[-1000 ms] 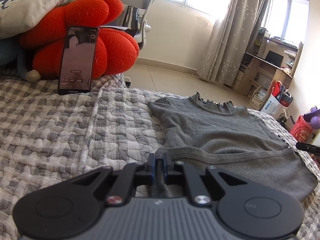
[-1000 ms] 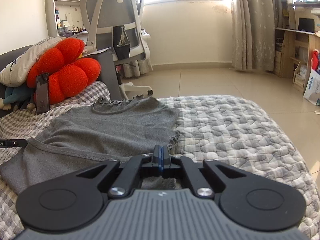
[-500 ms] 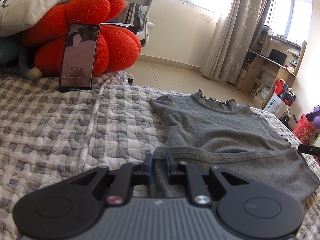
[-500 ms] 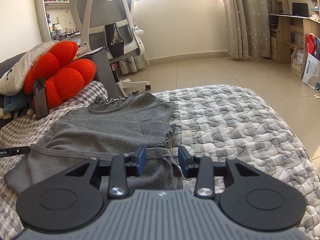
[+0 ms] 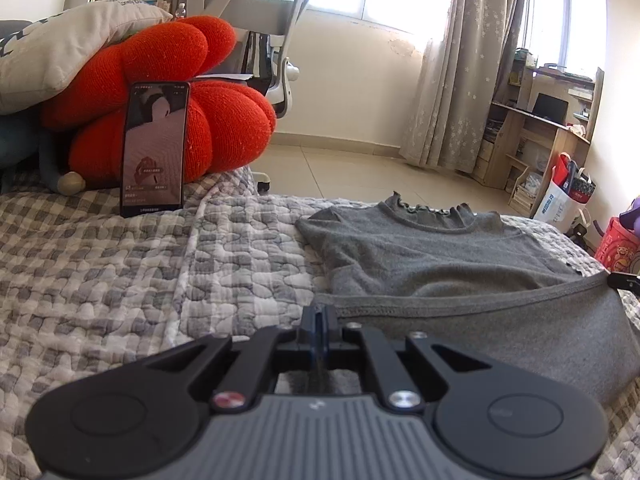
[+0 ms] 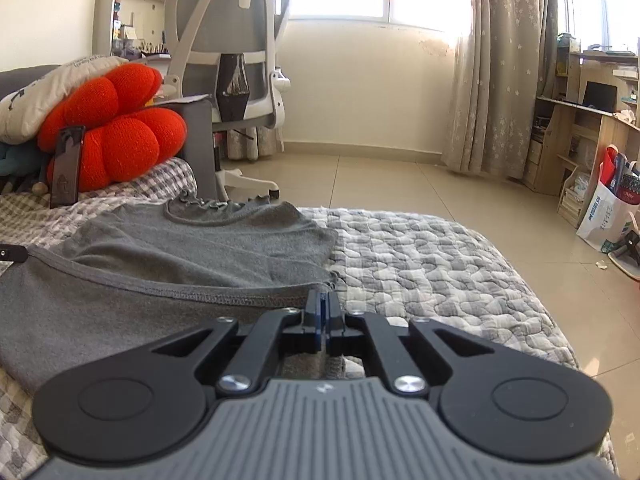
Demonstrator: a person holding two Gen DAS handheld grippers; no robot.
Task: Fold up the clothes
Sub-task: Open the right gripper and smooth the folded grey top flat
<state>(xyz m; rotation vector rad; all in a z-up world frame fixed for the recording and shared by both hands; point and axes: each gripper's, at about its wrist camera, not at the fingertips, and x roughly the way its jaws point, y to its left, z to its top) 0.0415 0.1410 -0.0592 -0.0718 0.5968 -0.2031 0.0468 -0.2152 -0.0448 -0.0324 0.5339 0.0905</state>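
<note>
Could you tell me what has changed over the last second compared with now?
Both grippers opened briefly and have just closed again: the left gripper and right gripper are each shut on the near hem of the grey top, re-gripping it. The top stays spread on the quilt; the phone has not moved.

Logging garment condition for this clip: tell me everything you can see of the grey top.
The grey top is a soft knit with a frilled neckline at its far end. It lies flat on the checked quilt, its stitched hem end folded up over the body. The left gripper and the right gripper each pinch a near corner of that fold; both have just closed on the cloth. Frilled sleeve edges show at the sides. No stains or tears are visible.
</note>
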